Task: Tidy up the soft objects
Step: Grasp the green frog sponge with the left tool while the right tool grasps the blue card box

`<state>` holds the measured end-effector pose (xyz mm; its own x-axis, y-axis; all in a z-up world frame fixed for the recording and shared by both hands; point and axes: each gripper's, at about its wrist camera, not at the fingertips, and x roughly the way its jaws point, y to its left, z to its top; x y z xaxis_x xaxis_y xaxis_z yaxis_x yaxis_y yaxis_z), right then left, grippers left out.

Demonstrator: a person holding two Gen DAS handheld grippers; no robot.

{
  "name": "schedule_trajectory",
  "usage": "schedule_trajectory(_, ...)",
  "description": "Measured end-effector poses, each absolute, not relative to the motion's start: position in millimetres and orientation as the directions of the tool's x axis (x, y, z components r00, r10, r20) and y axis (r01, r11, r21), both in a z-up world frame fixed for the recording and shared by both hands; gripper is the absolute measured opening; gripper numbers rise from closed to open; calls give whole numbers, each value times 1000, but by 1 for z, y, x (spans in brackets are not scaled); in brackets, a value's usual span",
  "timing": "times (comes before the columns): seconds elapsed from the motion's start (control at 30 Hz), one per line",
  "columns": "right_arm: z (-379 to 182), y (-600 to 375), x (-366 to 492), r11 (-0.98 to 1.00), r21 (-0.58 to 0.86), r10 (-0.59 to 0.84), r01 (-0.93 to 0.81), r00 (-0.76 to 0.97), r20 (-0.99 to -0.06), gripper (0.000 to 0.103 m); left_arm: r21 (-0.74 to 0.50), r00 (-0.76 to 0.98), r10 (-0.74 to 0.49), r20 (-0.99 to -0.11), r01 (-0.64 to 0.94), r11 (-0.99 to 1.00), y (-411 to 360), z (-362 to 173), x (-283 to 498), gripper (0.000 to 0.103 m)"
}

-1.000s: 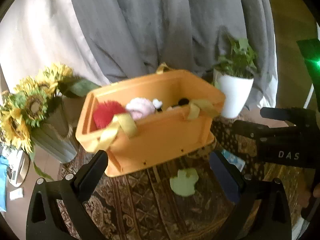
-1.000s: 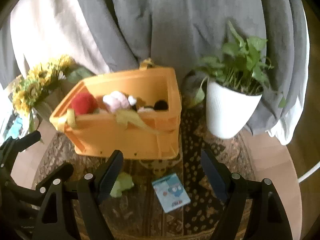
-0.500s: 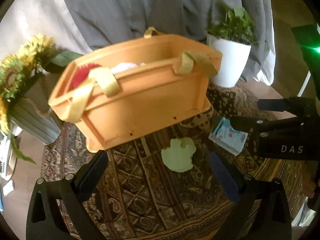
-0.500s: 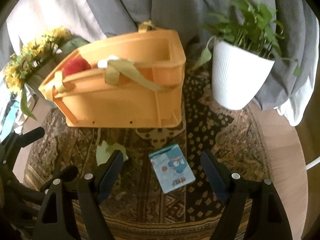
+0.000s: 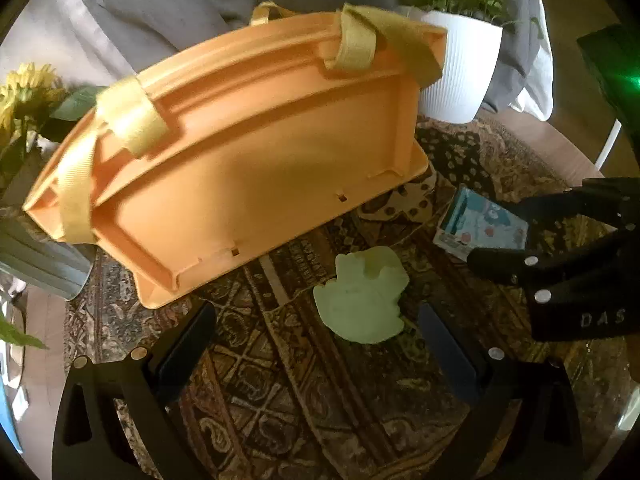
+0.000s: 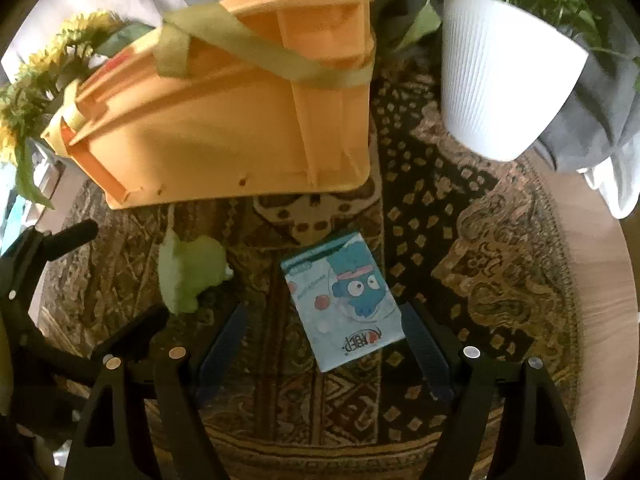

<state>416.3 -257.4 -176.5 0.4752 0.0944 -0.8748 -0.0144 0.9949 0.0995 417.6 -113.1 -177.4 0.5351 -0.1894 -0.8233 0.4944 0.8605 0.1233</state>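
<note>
A pale green soft toy (image 5: 362, 295) lies on the patterned rug, between the open fingers of my left gripper (image 5: 316, 344). It also shows in the right wrist view (image 6: 188, 274). A light blue tissue pack (image 6: 344, 304) with a cartoon face lies between the open fingers of my right gripper (image 6: 322, 340); it also shows in the left wrist view (image 5: 480, 226). The orange basket (image 5: 248, 160) with yellow straps stands just behind both. Its inside is hidden from here. Both grippers are low over the rug and empty.
A white ribbed pot (image 6: 500, 76) with a green plant stands at the back right. Sunflowers in a grey vase (image 5: 28, 104) stand at the left. Grey cloth hangs behind. The round rug (image 6: 500, 240) ends at a wooden floor on the right.
Both grippers have dropped lower and closer to the rug. The green toy now sits between the left fingers and the tissue pack between the right fingers. The basket's contents have gone out of sight.
</note>
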Motion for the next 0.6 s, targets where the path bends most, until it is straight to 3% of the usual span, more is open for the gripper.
schedule_trajectory(0.5,-195,-263,435,998,57,63,-28,447,-892,81,96,489,-191,-851,503,859,-124,-200,438,103)
schedule_trajectory(0.6,-196,-264,437,998,65,70,-26,454,-888,80,89,488,-195,-851,500,862,-130,-204,442,98)
